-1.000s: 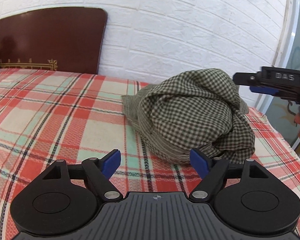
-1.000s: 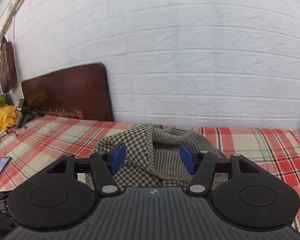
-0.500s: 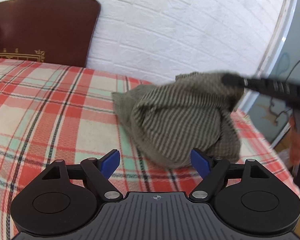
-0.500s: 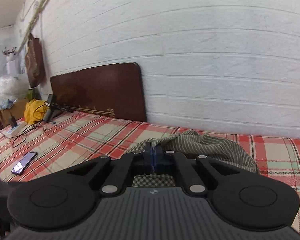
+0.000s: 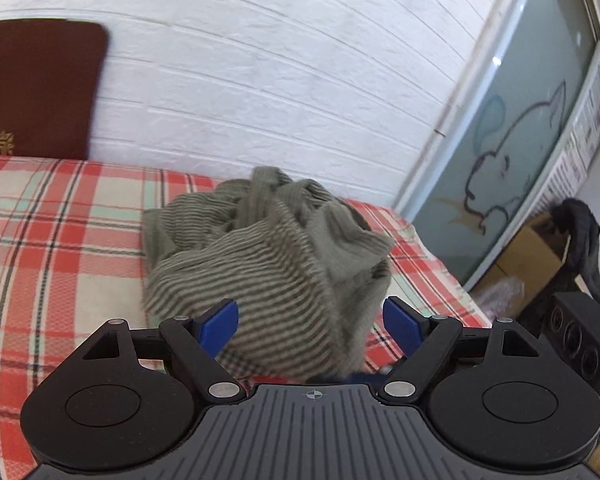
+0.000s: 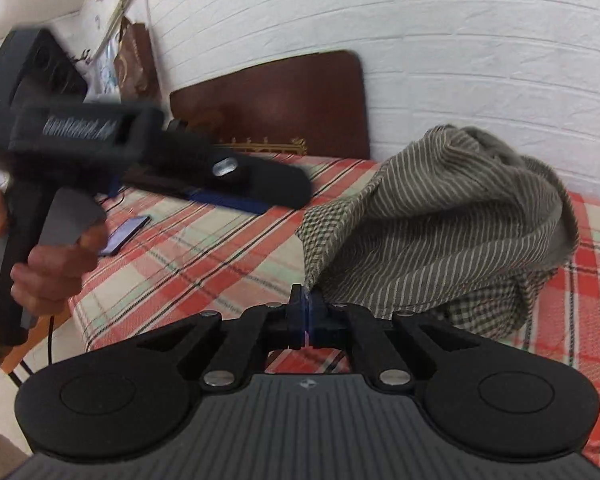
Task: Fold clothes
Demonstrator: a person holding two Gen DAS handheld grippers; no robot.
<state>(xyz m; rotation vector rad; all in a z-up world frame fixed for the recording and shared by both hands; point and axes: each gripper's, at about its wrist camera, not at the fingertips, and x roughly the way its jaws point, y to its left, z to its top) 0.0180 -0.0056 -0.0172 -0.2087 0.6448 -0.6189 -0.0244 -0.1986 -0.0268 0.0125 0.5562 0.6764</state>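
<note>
Left wrist view: left claw [image 5: 310,325] gapes wide, blue pads either side of the shirt [image 5: 268,256] but not pressing, so it grips nothing. Shirt is one crumpled green check bundle on the plaid bed [image 5: 60,240], near the bed's far right corner by the white brick wall [image 5: 260,80], its near fold hanging just ahead of the pads. Motion blur on the cloth, so no hem or seam can be picked out here. Right wrist view: right claw [image 6: 307,318] is clenched on an edge of the shirt [image 6: 452,216], a thin bit of cloth pinched between the pads and the bundle stretched up from that point. Left claw [image 6: 236,190] shows at the left of this view, held in a hand [image 6: 56,264], well clear of the cloth. A phone [image 6: 124,234] lies on the bed [image 6: 204,256] beyond it. Step in hand, as I read it: shake the bundle open to find its shape. To do it well: keep the right pinch firm, lift until the cloth hangs free, then bring the left claw to a second edge or corner on the same hem, not a mid-panel fold. Pull the two points apart and lay it flat in the open middle of the bed, away from the bed edge and the phone.
</note>
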